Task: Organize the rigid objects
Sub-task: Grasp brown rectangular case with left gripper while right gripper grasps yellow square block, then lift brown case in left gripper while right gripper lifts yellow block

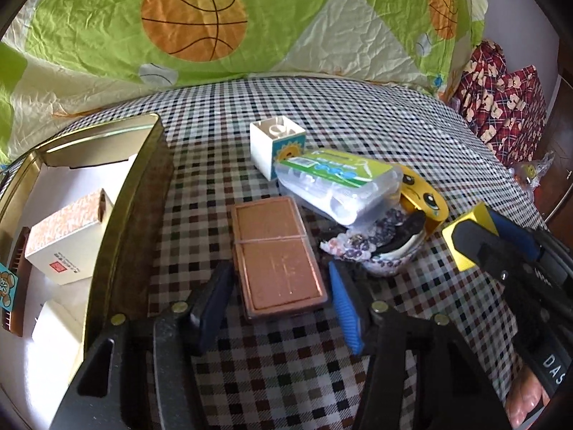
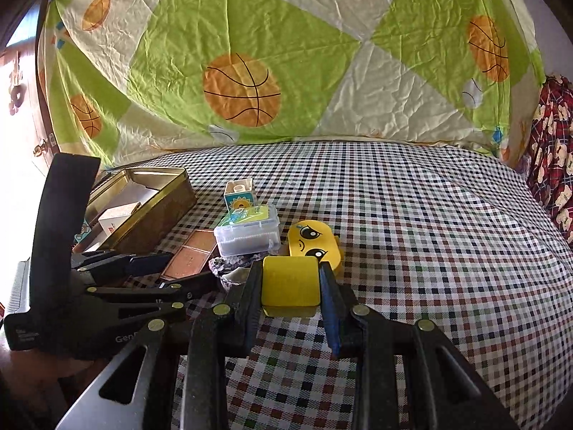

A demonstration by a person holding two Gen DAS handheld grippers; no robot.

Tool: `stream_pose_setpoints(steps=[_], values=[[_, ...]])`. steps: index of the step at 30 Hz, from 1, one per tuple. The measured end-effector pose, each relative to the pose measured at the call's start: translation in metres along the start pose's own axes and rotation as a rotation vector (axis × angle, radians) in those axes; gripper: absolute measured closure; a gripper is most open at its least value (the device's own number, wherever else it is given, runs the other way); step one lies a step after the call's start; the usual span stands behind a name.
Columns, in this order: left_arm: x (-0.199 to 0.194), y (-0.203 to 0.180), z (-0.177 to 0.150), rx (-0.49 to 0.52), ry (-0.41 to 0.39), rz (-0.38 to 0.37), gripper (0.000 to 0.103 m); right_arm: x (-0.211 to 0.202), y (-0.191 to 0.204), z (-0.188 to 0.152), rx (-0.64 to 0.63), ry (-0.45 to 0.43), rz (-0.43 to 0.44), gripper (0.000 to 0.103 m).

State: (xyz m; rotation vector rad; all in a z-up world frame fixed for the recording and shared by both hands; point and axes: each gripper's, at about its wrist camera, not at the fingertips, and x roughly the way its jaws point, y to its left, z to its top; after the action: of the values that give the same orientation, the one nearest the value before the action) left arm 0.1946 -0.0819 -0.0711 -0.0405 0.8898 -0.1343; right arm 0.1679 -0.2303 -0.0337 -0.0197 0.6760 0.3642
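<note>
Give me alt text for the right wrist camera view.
The right hand-held gripper clamps a yellow block above a checkered tablecloth. To its left, the left hand-held gripper straddles a copper case beside an open tin.

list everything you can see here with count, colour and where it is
tin: 1, gold-brown, left on the cloth, lid off, boxes inside
patterned box: 1, white and orange, inside the tin
copper case: 1, copper, flat on the cloth between the left jaws
cube: 1, white with sunflower, behind the clear box
clear box: 1, clear with green label, resting on the pile
face block: 1, yellow, right of the clear box
yellow block: 1, yellow, held in the right jaws
cloth: 1, checked, under everything
left gripper: 1, black, jaws around the copper case
right gripper: 1, black, shut on the yellow block
</note>
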Motion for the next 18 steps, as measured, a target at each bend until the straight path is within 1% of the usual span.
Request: stream_pose_setpoints(steps=[5, 9, 13, 16, 18], values=[[0.003, -0.001, 0.002, 0.012, 0.003, 0.016, 0.049, 0.001, 0.003, 0.007, -0.007, -0.007, -0.003, 0.071], [0.003, -0.001, 0.004, 0.021, 0.003, 0.016, 0.058, 0.002, 0.007, 0.012, -0.017, -0.026, -0.021, 0.071], [0.002, 0.002, 0.004, 0.009, -0.003, -0.005, 0.058, 0.007, 0.006, 0.012, -0.007, -0.055, -0.044, 0.071], [-0.003, 0.003, 0.004, 0.005, -0.027, -0.016, 0.058, 0.007, 0.003, 0.011, 0.01, -0.079, -0.051, 0.071], [-0.007, 0.001, 0.004, 0.011, -0.046, -0.01, 0.058, 0.003, 0.003, 0.012, 0.007, -0.098, -0.065, 0.071]])
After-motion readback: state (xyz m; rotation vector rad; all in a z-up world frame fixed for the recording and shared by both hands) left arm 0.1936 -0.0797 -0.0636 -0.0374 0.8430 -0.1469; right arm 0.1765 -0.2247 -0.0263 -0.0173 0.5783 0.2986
